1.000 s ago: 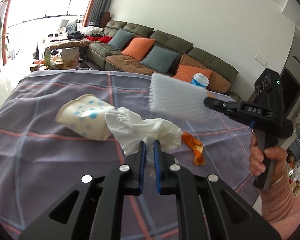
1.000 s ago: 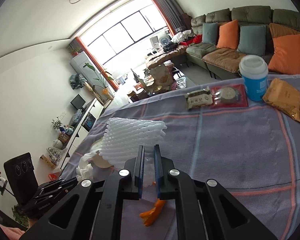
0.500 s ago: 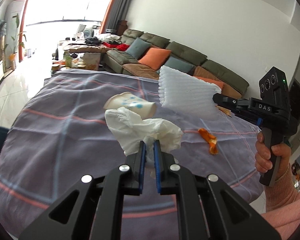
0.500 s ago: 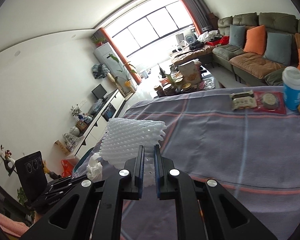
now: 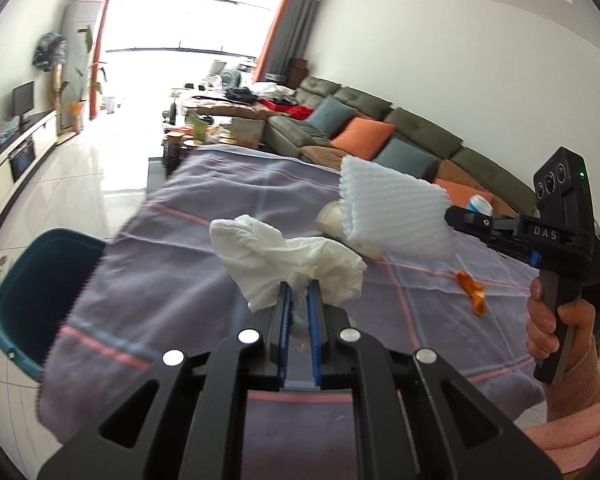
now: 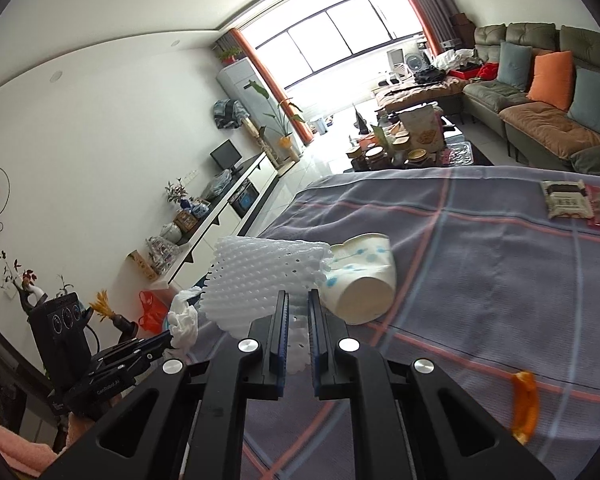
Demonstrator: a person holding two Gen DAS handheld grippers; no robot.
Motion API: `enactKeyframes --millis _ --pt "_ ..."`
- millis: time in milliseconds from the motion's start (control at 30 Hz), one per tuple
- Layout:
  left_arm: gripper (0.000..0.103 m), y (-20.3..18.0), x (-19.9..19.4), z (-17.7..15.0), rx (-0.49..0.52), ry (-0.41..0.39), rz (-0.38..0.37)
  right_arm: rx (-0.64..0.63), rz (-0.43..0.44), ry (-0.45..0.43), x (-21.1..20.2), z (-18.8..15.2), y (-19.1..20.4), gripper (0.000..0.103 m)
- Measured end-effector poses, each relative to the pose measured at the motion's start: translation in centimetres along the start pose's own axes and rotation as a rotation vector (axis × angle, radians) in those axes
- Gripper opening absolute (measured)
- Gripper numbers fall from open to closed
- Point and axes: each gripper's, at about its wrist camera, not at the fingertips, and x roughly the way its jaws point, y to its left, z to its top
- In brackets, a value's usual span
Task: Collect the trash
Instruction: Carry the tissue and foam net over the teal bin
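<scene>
The left hand-held gripper (image 5: 298,304) is clamped on a crumpled tissue (image 5: 284,256), the right hand-held gripper (image 6: 298,316) on a white foam net (image 6: 260,276), both lifted above the surface (image 5: 188,264). Best carry both clear over the edge to the teal bin (image 5: 32,280) at nine o'clock before releasing. Its contents are hidden. A tipped cup (image 6: 360,280) and orange peel (image 6: 524,404) remain.

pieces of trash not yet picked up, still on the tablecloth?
2: the paper cup lying on its side behind the held foam net, and the orange peel nearer the right hand. More may be hidden.
</scene>
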Motion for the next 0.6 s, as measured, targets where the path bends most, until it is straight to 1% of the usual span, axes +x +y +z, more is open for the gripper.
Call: enactKeyframes --millis 233,600 --pt "0.01 3.4 -1.8 0.2 -0.047 -0.031 0.085 -0.038 0.034 0.042 3.1 0.3 2.6 0.009" --pt "0.01 8.7 -3.8 0.9 -0.108 -0.073 0.225 -0.135 0.082 0.111 8.7 1.1 7.2 0.009"
